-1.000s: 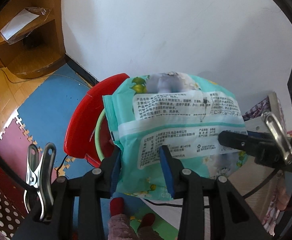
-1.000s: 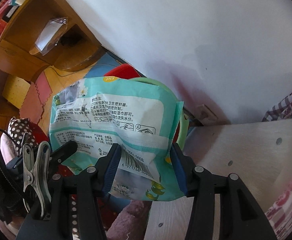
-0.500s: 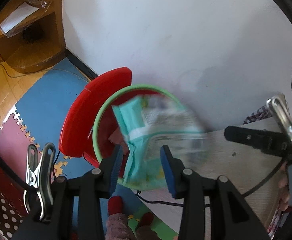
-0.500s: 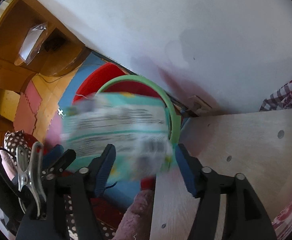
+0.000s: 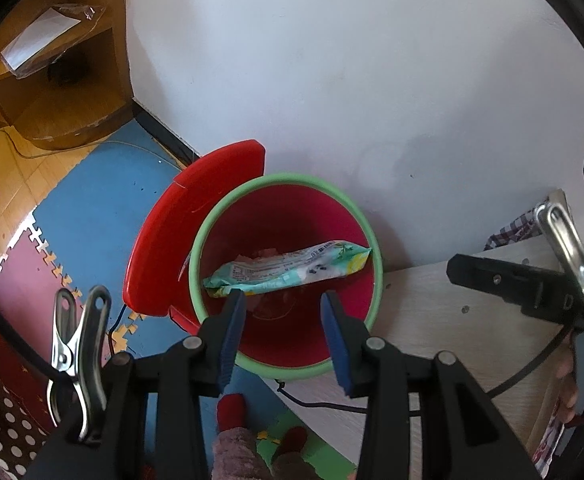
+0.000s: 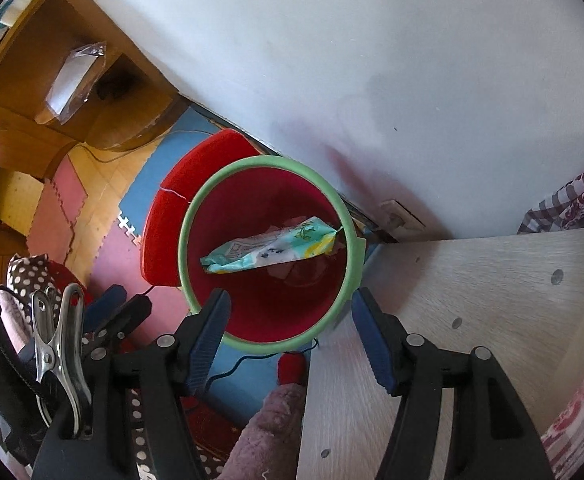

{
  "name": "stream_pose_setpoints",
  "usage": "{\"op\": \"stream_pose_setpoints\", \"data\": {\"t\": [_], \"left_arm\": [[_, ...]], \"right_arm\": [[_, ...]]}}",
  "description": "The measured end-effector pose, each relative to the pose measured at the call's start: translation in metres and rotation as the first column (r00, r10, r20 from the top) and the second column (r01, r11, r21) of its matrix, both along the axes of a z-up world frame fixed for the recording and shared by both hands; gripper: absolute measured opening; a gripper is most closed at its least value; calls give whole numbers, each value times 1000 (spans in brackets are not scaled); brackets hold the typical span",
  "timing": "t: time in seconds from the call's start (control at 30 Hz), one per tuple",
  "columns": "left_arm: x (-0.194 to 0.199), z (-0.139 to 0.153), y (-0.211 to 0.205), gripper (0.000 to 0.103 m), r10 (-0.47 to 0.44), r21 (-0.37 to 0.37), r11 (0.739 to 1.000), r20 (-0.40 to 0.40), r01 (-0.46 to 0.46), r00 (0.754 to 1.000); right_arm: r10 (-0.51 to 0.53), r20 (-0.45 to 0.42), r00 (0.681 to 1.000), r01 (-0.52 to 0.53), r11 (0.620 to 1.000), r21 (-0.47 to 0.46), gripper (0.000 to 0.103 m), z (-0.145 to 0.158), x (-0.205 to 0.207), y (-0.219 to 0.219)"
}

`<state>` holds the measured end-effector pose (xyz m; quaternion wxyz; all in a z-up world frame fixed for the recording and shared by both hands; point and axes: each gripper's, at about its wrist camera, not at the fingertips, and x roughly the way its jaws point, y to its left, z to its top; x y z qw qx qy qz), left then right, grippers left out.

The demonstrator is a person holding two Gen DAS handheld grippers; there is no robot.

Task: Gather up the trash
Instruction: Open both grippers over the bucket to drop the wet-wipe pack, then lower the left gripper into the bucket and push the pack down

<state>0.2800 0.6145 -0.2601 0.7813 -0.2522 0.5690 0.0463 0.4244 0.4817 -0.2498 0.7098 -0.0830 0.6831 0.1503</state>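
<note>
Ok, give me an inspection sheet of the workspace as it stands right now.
Surface: pale wooden board beside the bin; foam floor mats below.
Job's things: teal wet-wipe packet lies inside the red bin with green rim, atop other scraps.
Clutter: red lid behind the bin.
Grippers: left gripper and right gripper open, empty, above the bin.
Cables: black cord across the board's edge.
Surroundings: white wall, wooden shelf.
</note>
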Motion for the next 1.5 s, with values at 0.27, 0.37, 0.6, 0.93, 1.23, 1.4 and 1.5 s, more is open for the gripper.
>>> {"op": "stream_pose_setpoints", "data": {"t": [0.27, 0.37, 0.6, 0.93, 1.23, 1.4, 1.5], "left_arm": [[4, -3, -8, 40, -34, -2, 999, 2, 34, 999], [7, -7, -10, 40, -38, -10, 999, -5, 38, 999], [21, -16, -14, 40, -66, -4, 998, -15, 66, 998], [54, -60, -32, 40, -113, -34, 993, -58, 111, 992], [88, -112, -52, 40, -145, -50, 989, -120, 140, 982], [95, -160, -66, 40, -185, -90, 982, -214, 169, 959], [94, -184, -73, 40, -207, -94, 978, -274, 188, 939]], "right_arm": [[-22, 45, 999, 17, 995, 99, 65, 33, -13, -4], [-37, 88, 995, 24, 989, 148, 65, 53, -23, -10], [-71, 146, 987, 36, 972, 234, 64, 82, -40, -24], [-113, 190, 975, 50, 951, 306, 61, 93, -56, -47], [-125, 232, 965, 43, 944, 328, 61, 88, -61, -57], [-131, 250, 959, 43, 943, 329, 61, 83, -66, -60], [-136, 270, 953, 40, 941, 336, 60, 83, -67, -61]]}}
